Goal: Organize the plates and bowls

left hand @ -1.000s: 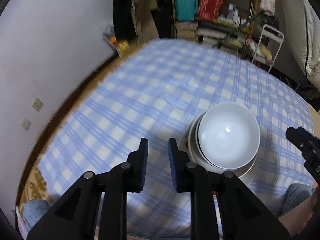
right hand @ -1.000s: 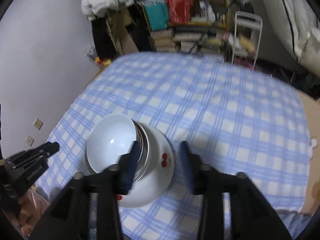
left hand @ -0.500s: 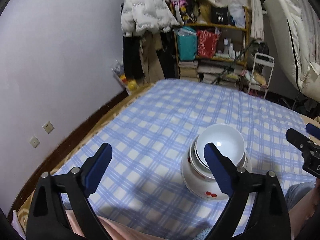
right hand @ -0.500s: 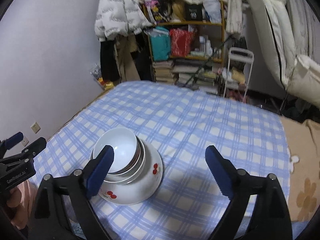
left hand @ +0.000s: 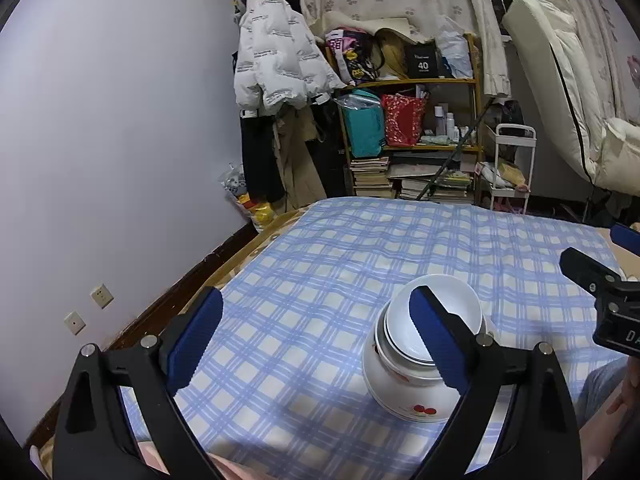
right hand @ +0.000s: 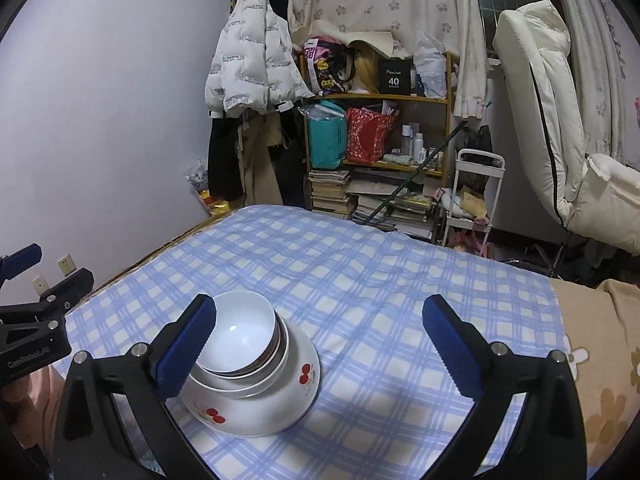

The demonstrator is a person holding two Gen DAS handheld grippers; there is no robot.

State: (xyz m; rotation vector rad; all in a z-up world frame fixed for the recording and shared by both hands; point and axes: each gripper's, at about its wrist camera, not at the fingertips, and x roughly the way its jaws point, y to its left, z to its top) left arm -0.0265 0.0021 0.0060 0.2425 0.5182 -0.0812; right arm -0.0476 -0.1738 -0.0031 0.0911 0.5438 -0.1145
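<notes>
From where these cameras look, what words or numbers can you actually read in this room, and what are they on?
"40": on the black box on top of the shelf, with a smaller line above it too small to read.
Repeated print on the white puffer jacket: too small to read.
White lettering on the left gripper's body, seen from the right wrist: too blurred to read.
Book spines under the shelf: unreadable.

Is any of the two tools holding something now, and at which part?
Nothing is held. The left tool and right tool have just been opening and stand wide, clear of the stacked bowls.
</notes>
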